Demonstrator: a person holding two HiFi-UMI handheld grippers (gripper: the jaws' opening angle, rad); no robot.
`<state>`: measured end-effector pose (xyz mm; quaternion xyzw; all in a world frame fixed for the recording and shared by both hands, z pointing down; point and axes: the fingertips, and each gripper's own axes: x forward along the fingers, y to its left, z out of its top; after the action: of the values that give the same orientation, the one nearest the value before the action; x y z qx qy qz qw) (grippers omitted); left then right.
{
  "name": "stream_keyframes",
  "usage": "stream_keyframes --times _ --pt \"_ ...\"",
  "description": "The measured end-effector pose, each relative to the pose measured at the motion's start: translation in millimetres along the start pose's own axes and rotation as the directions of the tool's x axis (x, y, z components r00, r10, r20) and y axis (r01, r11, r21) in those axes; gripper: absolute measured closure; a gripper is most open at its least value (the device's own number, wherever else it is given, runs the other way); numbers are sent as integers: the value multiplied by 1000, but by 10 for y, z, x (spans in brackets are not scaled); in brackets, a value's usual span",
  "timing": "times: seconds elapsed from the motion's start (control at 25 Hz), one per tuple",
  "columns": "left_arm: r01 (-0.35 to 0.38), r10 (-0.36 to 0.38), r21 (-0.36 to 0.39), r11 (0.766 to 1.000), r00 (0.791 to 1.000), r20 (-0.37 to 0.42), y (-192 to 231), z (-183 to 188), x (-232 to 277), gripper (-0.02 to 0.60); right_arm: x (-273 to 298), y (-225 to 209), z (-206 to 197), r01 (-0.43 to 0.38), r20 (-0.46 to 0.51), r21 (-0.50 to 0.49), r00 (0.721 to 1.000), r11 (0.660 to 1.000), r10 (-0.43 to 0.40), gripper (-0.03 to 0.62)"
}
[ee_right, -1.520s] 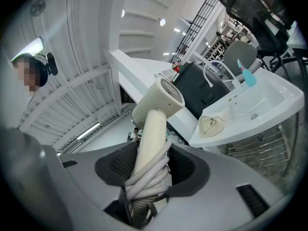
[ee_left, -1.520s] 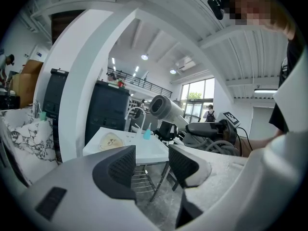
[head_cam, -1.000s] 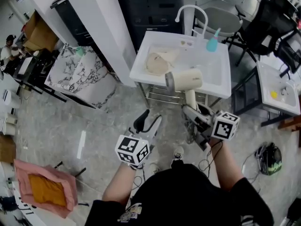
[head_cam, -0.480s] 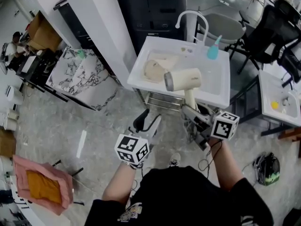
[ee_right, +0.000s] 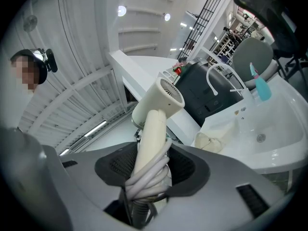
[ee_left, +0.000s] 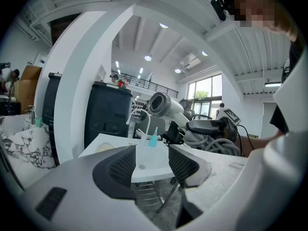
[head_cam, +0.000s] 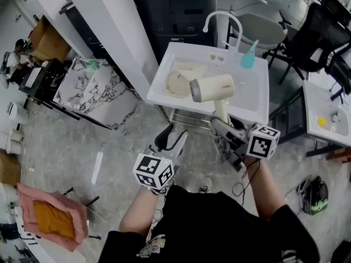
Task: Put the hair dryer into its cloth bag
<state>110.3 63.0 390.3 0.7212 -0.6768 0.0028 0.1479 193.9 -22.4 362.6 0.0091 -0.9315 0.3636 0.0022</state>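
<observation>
Cream plastic marks the hair dryer (head_cam: 213, 87) in the head view, where it stands upright above the front of the white sink (head_cam: 258, 100), its barrel pointing to the picture's left. The right gripper (head_cam: 218, 125) holds it by the handle from below. The cloth bag (head_cam: 178, 80), beige and crumpled, lies in the left part of the basin, just beside the dryer's nozzle but apart from it. A teal bottle (head_cam: 248, 59) stands at the back rim near the curved faucet (head_cam: 219, 18). The left gripper (head_cam: 170, 138) hangs in front of the sink over the floor, well left of the dryer, touching nothing.

From the left gripper view, the left gripper (ee_left: 153, 163) has its jaws apart with only the sink's front edge showing in the gap. Beyond them the hair dryer (ee_left: 163, 105) rises to the right, with the right gripper (ee_left: 211, 129) beneath it.

From the right gripper view, the right gripper (ee_right: 151, 165) has both pads clamped on the dryer's handle, where the grey cord (ee_right: 144, 182) is wound in several turns. The dryer's vented rear end faces the camera. Past it the cloth bag (ee_right: 214, 139) rests in the basin, left of the drain.
</observation>
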Motion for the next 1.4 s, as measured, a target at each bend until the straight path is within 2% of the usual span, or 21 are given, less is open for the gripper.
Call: stream_keyframes --times 0.16,0.32,0.64,0.96,1.16,1.4 --pt "19 -18 -7 1000 1000 2 212 13 48 377 218 55 70 -4 -2 -57 1000 998 4 399" --pt "57 -57 -16 998 998 7 517 60 105 377 483 49 84 21 11 -67 1000 998 -20 399" --pt "156 -157 -8 988 987 -22 1377 208 118 377 1217 35 165 88 113 -50 990 995 -82 399" --pt "257 -256 17 966 966 -44 2179 402 78 377 1930 108 189 181 192 -55 967 982 -168 399" --pt "319 -316 30 947 946 -65 2460 479 41 377 2193 193 191 224 240 -53 949 973 -206 399" --pt "346 -344 24 938 936 -76 2691 490 49 377 2364 248 215 261 261 -49 935 964 -240 399"
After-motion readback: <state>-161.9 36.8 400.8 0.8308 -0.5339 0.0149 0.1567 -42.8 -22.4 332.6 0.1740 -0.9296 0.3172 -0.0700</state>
